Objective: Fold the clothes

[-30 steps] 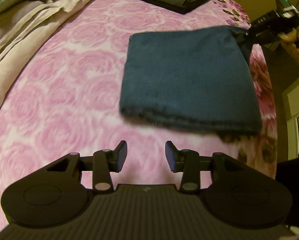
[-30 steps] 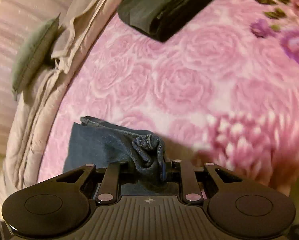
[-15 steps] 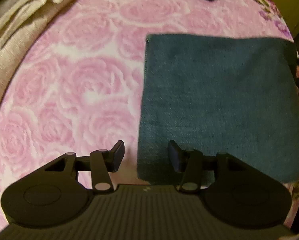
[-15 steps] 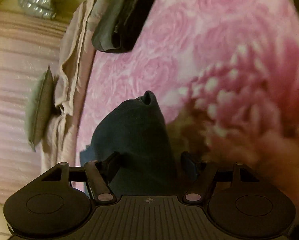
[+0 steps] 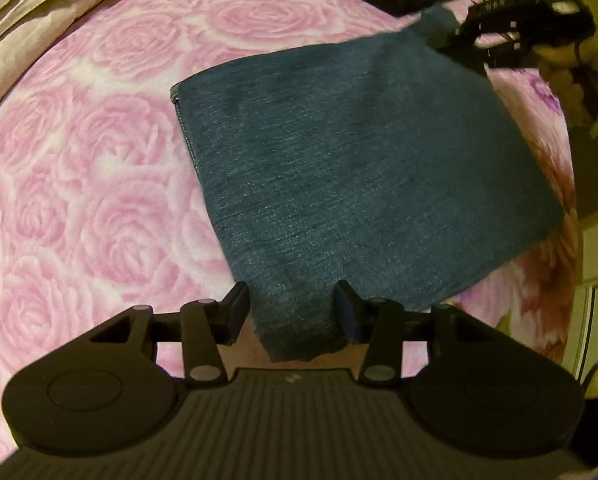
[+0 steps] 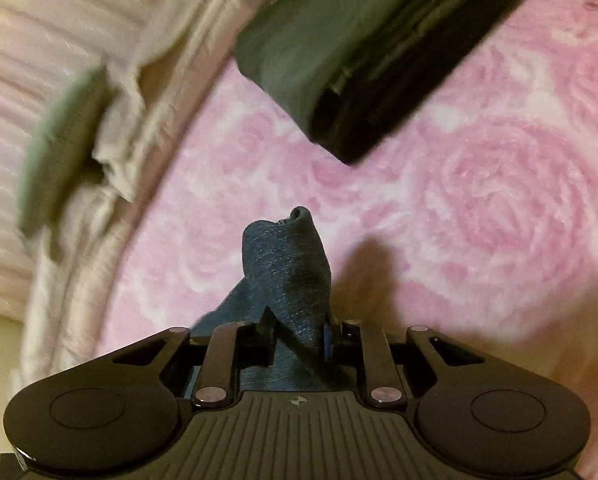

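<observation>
Right gripper (image 6: pixel 299 340) pinching a bunched corner of the folded jeans (image 5: pixel 363 168); its jaws have just been closing, denim squeezed between them and poking up past the tips. Left gripper (image 5: pixel 293 312) jaws spread, straddling the near corner of the jeans; the pads don't look pressed on the cloth.

Jeans lie as a flat denim square on the pink rose bedspread (image 5: pixel 99 140), far corner lifted by the right gripper, rest resting on the bed near its right edge.

Risks, as judgement:
- Right grip is on a small wad of corner; thick denim could slip out if pulled fast, and the fold would drop crooked.
- Only one corner is held, so lifting could peel the top layer and undo the fold.
- If the left gripper closes now it may catch just the top layer or snag the bedspread.
- The jeans sit close to the bed edge; a drag that way could slide them off.

Counts: grippers 2; folded jeans 1; dark folded garments stacked beyond (image 6: pixel 359 52), one pile, looks like 2 pieces; beige bedding (image 6: pixel 147 92) along the far side, 1; green pillow (image 6: pixel 55 148) 1.
</observation>
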Demonstrator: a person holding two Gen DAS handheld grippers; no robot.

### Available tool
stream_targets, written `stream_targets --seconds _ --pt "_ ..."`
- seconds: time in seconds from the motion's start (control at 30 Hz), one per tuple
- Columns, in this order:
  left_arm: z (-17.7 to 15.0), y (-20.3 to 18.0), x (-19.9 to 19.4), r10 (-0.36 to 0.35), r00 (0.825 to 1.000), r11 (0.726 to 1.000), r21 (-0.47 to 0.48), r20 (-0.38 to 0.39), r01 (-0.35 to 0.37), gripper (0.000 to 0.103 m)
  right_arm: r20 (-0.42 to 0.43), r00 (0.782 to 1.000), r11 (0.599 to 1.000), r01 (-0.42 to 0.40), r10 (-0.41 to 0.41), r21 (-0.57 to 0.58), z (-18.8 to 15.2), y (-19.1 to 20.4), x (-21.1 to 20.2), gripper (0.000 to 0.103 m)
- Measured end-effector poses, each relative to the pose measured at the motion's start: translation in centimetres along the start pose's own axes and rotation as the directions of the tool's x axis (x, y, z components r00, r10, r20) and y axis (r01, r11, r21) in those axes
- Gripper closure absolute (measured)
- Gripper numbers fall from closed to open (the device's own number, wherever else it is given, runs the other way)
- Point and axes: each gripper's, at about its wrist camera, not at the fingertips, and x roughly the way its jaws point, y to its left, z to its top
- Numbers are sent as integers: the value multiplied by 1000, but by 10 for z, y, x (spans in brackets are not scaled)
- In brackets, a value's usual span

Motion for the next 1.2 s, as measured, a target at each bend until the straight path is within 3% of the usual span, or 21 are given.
stream_targets --seconds 0.03,0.07,0.17,0.3,0.4,0.5,0.67,0.97,1.1,1.2 --pt "0 1 1 -1 1000 1000 -8 1 1 60 6 1000 1000 7 -7 10 -4 -3 -2 60" --pt "0 2 1 -3 1000 1000 -8 1 3 58 31 999 1000 10 -11 22 -10 -5 -9 55" --pt "-1 8 -3 -7 1000 1000 -9 4 7 58 86 996 999 24 -28 47 -30 -10 -29 52" --pt "-2 13 -14 16 1000 1000 -13 19 -16 60 35 996 996 87 -87 -1 -72 -1 -56 49" --pt "-3 12 -21 48 998 999 6 28 -49 62 -18 988 985 154 -155 -74 -104 11 -69 31" --pt "-4 3 -29 89 995 994 59 40 -91 64 -40 978 970 198 -205 -141 -123 21 -73 30" --pt "-11 -18 -42 160 985 977 131 70 -168 63 -75 970 961 213 -229 -176 -124 23 -70 27" --pt "-39 -42 -69 201 974 980 -15 105 -200 63 -133 961 933 195 -244 -302 -114 31 -61 26" --pt "-56 -54 -77 203 971 979 8 123 -205 62 -126 954 917 217 -271 -334 -120 40 -64 26" --pt "-72 -58 -82 223 963 973 18 148 -229 62 -105 944 884 249 -313 -396 -132 54 -70 26"
